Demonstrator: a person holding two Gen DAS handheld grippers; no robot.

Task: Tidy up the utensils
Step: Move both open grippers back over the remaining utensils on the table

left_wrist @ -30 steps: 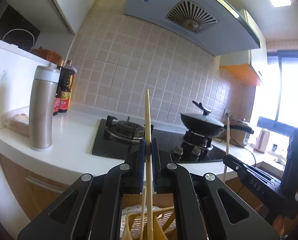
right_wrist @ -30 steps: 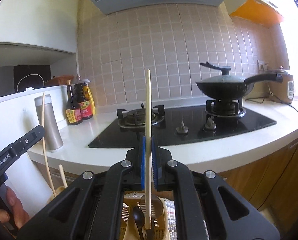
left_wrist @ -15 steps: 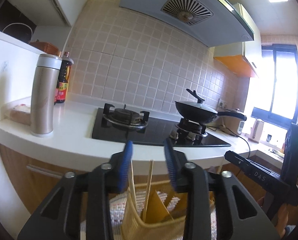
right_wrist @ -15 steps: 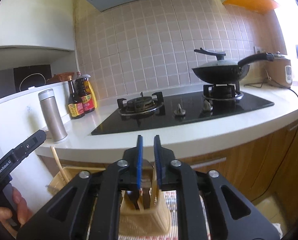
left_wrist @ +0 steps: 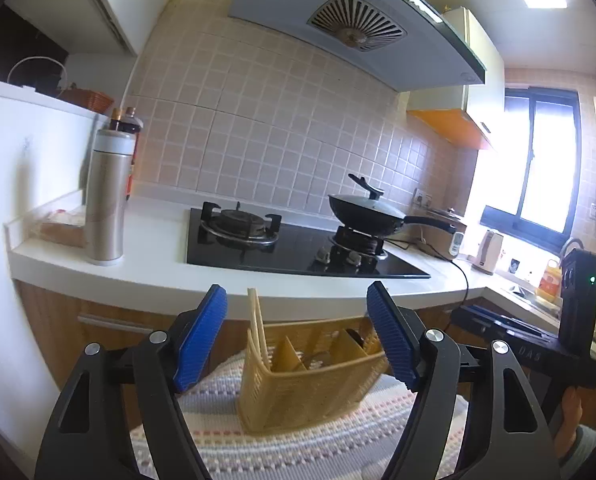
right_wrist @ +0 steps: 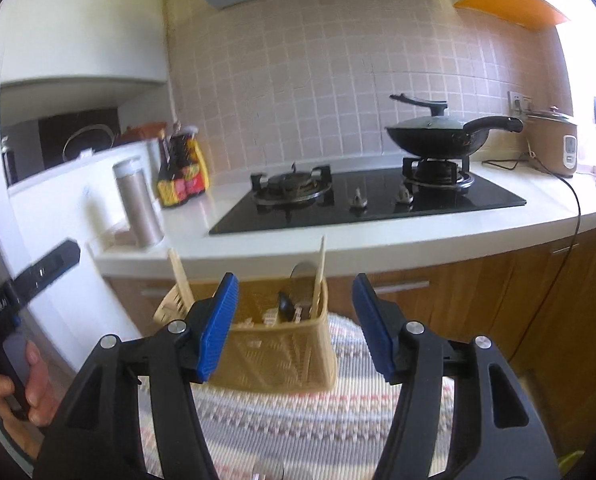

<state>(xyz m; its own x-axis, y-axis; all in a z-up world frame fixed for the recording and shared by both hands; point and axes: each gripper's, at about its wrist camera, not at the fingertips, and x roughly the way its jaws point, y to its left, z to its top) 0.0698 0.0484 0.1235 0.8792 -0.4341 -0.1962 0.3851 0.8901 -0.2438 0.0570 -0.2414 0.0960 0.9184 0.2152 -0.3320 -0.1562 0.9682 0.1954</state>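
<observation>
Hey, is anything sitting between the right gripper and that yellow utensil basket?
Nothing visible. The right gripper is open and empty, and the basket sits straight ahead on the woven mat with only open air before it.

Lidded wok (left_wrist: 363,213) on hob (left_wrist: 298,246); steel flask (left_wrist: 106,196) on counter (left_wrist: 154,256).

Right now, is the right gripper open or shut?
Open. The right gripper has just been opening; its blue pads stand apart with nothing between them, the yellow utensil basket beyond.
</observation>
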